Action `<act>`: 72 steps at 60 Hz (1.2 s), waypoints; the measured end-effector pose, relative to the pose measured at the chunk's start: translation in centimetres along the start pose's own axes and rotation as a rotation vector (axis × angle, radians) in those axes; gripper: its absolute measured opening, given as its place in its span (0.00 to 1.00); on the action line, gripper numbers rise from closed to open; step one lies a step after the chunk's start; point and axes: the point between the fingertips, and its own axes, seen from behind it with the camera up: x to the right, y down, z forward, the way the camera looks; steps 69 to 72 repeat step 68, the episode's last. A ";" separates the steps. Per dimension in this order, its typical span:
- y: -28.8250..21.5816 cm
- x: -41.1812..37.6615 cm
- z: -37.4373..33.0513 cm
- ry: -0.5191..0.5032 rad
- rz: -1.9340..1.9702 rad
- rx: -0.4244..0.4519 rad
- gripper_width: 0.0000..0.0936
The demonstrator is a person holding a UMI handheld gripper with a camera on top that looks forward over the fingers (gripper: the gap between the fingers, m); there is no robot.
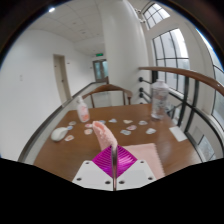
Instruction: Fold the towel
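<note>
Fingers of the gripper (116, 166) sit close together at the near edge of a wooden table (60, 150), their magenta pads nearly meeting, with only a thin seam showing between them. Whether anything is pinched in that seam is hard to say. A pale pink strip rises from just above the fingertips and runs straight ahead, away from the camera, toward the middle of the table. That strip looks like the towel (105, 135), or one edge of it, lifted or bunched so that its long axis lines up with the fingers rather than across them. My reading is that the gripper is narrow and probably nipping the near end of the cloth, but the contact itself is too small to confirm.

Beyond the towel lie several small white crumpled items (128, 125), scattered across the far half of the table, well apart from the fingers. A tall clear bottle (158, 98) stands toward the right rear, and a chair back (105, 92) shows behind the table.

Since the cloth stretches directly forward from the fingers, the next move likely depends on carrying the near end along that same line, over the rest of the fabric. Any sideways drift would skew the fold. No other hand appears near the cloth.
</note>
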 end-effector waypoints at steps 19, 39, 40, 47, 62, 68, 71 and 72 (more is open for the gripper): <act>6.3 13.0 1.9 0.182 0.021 -0.148 0.36; 3.9 11.9 -6.3 0.128 0.033 -0.018 0.89; 3.9 11.4 -6.8 0.120 0.036 -0.009 0.89; 4.3 8.0 -11.0 0.081 -0.017 0.029 0.89; 7.0 4.7 -16.8 0.073 -0.140 0.082 0.89; 8.1 5.0 -17.8 0.066 -0.140 0.096 0.88; 8.1 5.0 -17.8 0.066 -0.140 0.096 0.88; 8.1 5.0 -17.8 0.066 -0.140 0.096 0.88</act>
